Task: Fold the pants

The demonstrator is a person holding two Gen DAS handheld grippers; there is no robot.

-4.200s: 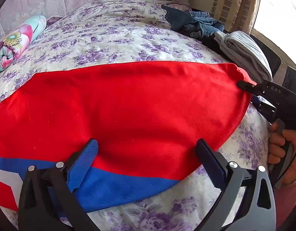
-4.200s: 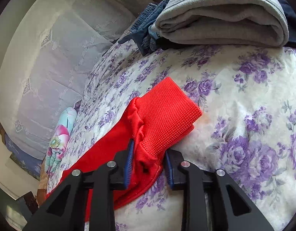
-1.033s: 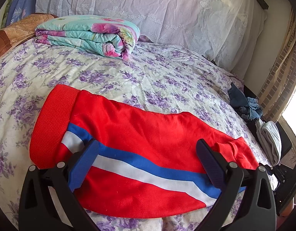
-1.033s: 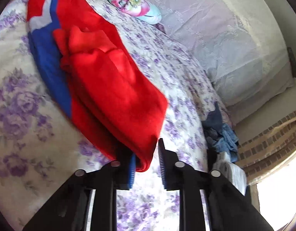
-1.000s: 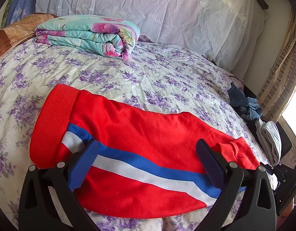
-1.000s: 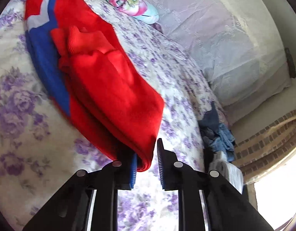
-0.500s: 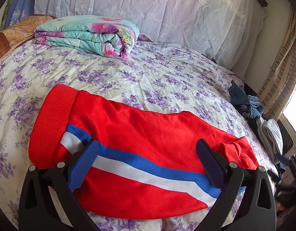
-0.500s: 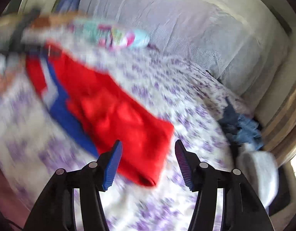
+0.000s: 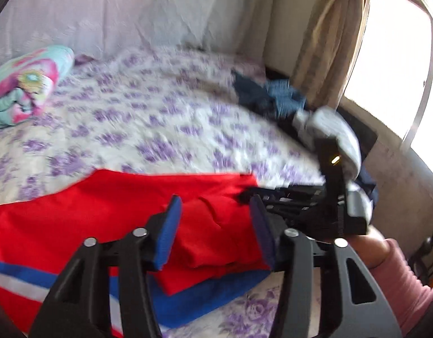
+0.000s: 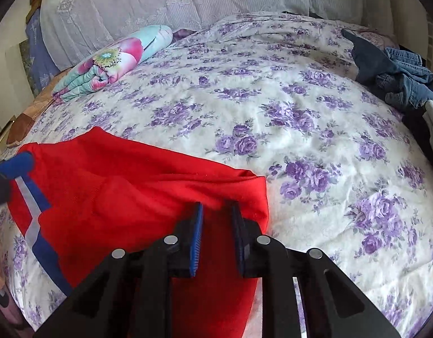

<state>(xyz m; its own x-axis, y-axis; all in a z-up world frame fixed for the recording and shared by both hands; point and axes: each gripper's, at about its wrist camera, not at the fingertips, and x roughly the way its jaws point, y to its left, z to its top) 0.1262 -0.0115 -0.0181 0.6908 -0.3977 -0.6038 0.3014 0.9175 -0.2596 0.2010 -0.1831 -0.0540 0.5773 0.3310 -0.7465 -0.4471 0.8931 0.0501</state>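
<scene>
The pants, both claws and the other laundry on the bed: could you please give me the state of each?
Red pants: lying on the bed, one end doubled back over itself.
Left claw: open, over the folded end.
Right claw: narrowly open astride the pants' fold.
Floral blanket: folded.
Jeans: crumpled.
Grey garment: folded, blurred.
</scene>
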